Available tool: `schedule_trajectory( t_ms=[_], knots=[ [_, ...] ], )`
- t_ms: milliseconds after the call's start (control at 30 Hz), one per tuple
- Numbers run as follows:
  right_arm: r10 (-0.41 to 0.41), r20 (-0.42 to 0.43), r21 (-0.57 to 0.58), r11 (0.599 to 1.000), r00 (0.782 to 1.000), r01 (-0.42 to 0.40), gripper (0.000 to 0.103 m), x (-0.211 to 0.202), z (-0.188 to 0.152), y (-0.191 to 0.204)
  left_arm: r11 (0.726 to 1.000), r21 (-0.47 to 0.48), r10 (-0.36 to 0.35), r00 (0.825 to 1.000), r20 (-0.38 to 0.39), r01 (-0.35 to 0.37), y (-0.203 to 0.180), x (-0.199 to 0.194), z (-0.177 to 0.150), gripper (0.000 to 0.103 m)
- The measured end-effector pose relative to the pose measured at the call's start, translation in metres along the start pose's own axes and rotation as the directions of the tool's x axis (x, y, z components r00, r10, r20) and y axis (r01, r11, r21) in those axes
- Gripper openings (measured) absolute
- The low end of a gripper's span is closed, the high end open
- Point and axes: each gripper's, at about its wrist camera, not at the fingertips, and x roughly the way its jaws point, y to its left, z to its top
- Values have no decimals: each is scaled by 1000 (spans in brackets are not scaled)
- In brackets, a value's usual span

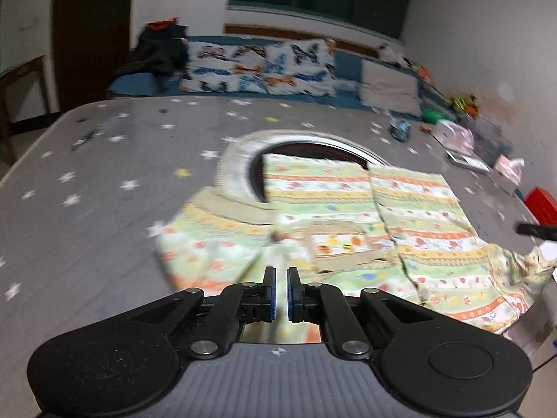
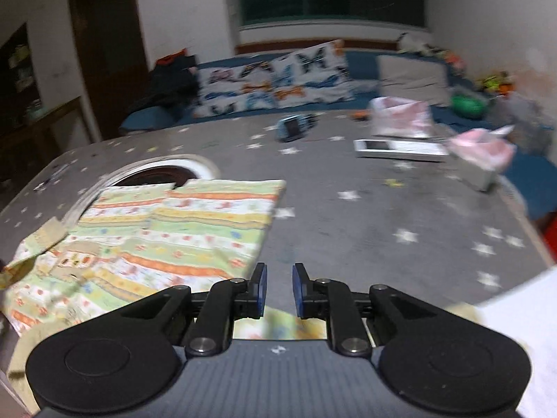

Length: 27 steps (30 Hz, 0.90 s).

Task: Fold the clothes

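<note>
Garment (image 1: 348,216) cloth runs up between the left gripper (image 1: 281,271)'s nearly closed fingers, apparently pinched; the right gripper (image 2: 279,270) hangs slack-fingered over bare desk (image 2: 383,226) beside its hem. Part-folded, it lies spread on the starred desk. A thin pinch may slip and undo the fold.

The surface (image 1: 104,181) under my black, blue-padded left claw (image 1: 281,273) is grey with white stars. On it the garment (image 1: 348,209) has green, orange, yellow stripes. Beyond the garment, a pillow (image 1: 257,66) shows blue, orange butterflies.
</note>
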Motion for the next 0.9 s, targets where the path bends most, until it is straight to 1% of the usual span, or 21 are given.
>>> schedule_trajectory(
  t_ms=[67,100,167,233,333,467,567,600,667,900],
  knots=[
    [12,-13,-13,1000,1000,-12,19,21,7,7,999,20,-37,999,-24,37,-8,17,3,8],
    [13,-21,-19,1000,1000,-13,19,31,11,9,999,23,-39,999,-37,39,-10,25,4,8],
    [25,-42,-4,1000,999,-26,19,53,16,10,999,29,-33,998,-57,35,-12,41,6,8],
    [35,-55,9,999,998,-35,19,71,22,10,1000,25,-12,997,-75,13,-10,52,7,8],
    [38,-60,22,999,997,-37,19,90,28,10,1000,13,-9,997,-82,10,-5,57,7,8],
    [10,-71,21,1000,997,-9,19,114,36,12,1000,-2,-5,996,-92,5,3,63,6,9],
    [15,-75,26,1000,997,-13,19,127,43,12,1000,-13,-6,996,-91,5,5,64,5,9],
    [17,-73,26,1000,997,-15,17,130,45,13,1000,-14,-4,996,-88,3,5,64,5,9],
    [4,-72,17,1000,997,-2,6,136,49,16,1000,-17,1,997,-81,-3,6,64,4,9],
    [-20,-59,-31,999,998,18,4,167,71,36,999,-30,25,998,-57,-27,8,66,5,9]
  ],
)
